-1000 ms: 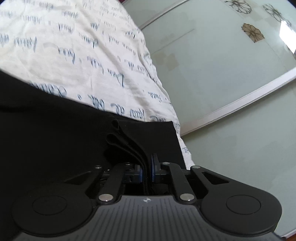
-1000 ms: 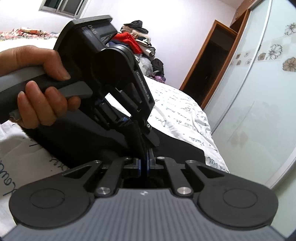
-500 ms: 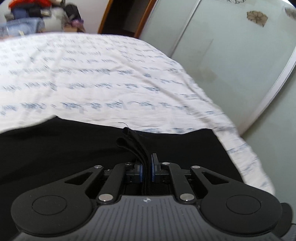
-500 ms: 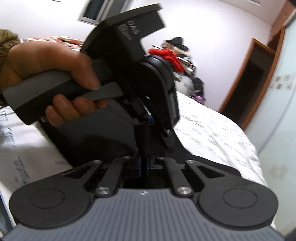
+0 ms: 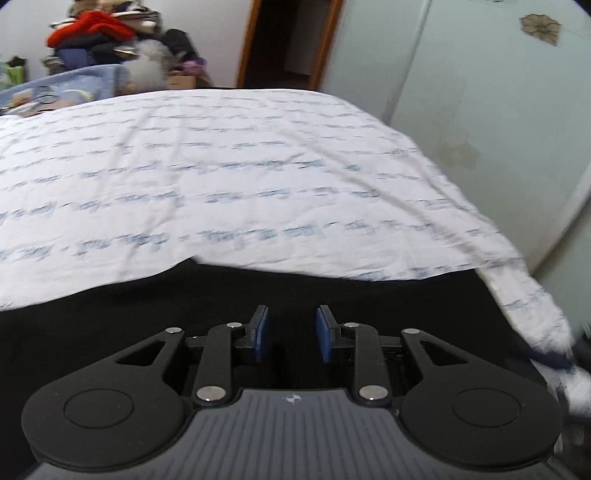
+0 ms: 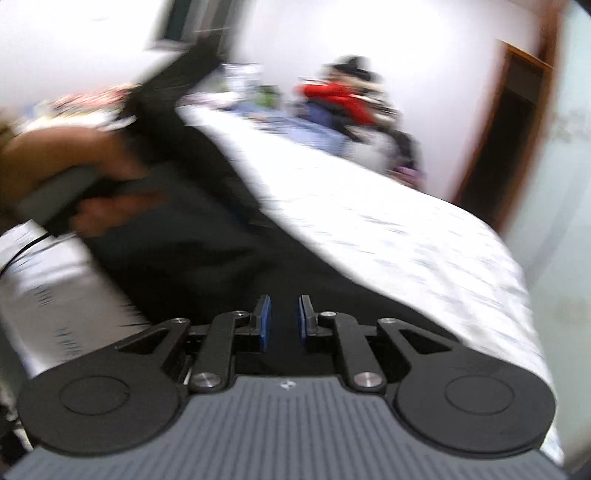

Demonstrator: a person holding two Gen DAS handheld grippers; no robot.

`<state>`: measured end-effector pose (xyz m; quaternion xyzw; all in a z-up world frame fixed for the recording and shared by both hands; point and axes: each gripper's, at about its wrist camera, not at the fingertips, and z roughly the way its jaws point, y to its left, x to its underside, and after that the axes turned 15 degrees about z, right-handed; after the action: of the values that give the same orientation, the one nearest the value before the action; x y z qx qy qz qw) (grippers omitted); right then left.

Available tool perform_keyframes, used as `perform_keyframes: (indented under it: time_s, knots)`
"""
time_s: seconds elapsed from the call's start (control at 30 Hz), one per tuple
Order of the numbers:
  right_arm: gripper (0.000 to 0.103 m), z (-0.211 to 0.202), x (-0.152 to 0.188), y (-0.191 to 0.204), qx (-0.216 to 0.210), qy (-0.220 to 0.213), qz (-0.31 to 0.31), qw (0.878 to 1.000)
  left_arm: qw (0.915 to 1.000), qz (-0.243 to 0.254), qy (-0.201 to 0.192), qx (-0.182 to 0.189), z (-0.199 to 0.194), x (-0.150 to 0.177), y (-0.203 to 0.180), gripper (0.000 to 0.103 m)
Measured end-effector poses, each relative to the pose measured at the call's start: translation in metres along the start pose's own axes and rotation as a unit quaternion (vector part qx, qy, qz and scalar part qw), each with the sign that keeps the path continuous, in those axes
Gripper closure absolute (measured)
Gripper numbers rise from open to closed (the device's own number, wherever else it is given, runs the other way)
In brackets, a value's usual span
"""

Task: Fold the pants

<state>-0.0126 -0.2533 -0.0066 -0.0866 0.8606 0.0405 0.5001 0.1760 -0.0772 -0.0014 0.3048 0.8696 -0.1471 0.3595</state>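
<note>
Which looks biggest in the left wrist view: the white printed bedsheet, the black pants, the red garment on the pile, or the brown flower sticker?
As they appear:
1. white printed bedsheet
2. black pants, though nearness to the camera enlarges them
3. red garment
4. brown flower sticker

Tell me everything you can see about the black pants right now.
The black pants are plain, matte dark fabric lying flat on the white printed bedsheet, near the bed's corner beside the sliding door. Their far edge runs in a gentle curve across the sheet. The left gripper and right gripper sit over them with jaws apart, gripping nothing. No waistband, pockets or seams show, and the right view is blurred.
</note>
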Motion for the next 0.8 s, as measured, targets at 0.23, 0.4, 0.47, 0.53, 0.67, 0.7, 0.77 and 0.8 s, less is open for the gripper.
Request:
perform_keyframes:
  time_s: [0.23,0.4,0.47,0.53,0.67,0.7,0.77,0.8]
  knots:
    - [0.087,0.058,-0.007,-0.080,0.092,0.059,0.033,0.993,0.9972,0.035,0.039,0.054,0.048,-0.001,-0.035,0.058]
    - [0.086,0.061,0.006,-0.069,0.091,0.093,0.031,0.991,0.9977,0.049,0.018,0.044,0.017,0.003,-0.043,0.045]
    - [0.085,0.040,0.001,-0.066,0.083,0.071,0.035,0.993,0.9964,0.066,0.020,0.050,0.012,0.007,-0.050,0.034]
    - [0.084,0.033,0.000,-0.067,0.047,0.067,0.063,0.995,0.9933,0.101,0.038,0.041,0.018,0.017,-0.063,0.030]
    - [0.082,0.033,0.029,-0.050,0.053,0.103,0.038,0.993,0.9883,0.150,0.027,-0.006,0.009,0.035,-0.085,0.030]
    - [0.082,0.029,0.031,-0.049,0.056,0.100,0.048,0.992,0.9893,0.145,0.021,-0.001,0.002,0.036,-0.086,0.030]
    - [0.082,0.021,0.022,-0.048,0.060,0.093,0.064,0.992,0.9916,0.127,0.013,0.018,-0.007,0.040,-0.084,0.027]
    - [0.079,0.016,0.017,-0.046,0.059,0.083,0.064,0.993,0.9918,0.124,0.022,0.024,-0.007,0.043,-0.083,0.026]
